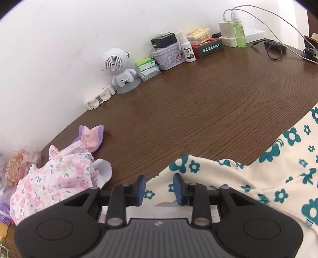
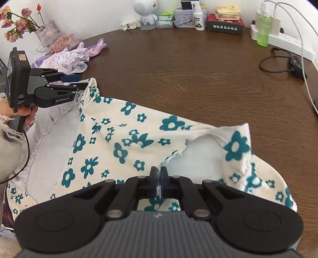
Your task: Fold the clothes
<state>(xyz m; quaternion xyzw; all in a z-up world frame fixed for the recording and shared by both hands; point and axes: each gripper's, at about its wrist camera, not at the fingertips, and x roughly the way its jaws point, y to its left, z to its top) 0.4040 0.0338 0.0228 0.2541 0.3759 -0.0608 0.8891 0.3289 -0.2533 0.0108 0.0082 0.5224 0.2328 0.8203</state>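
Along the table's [image 2: 198,79] far edge stand a robot speaker [image 2: 146,10], a tin [image 2: 183,16], a red box [image 2: 225,24], and a green bottle [image 2: 263,29]. Dried flowers [image 2: 17,21] are at its left corner.

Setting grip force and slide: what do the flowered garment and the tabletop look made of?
Flowered garment: soft matte knit, probably cotton; it drapes, wrinkles and shows a stitched hem where the right tongs pinch it. Tabletop: dark brown wood or wood-look laminate, smooth with slight sheen; grain lines visible, real wood uncertain.
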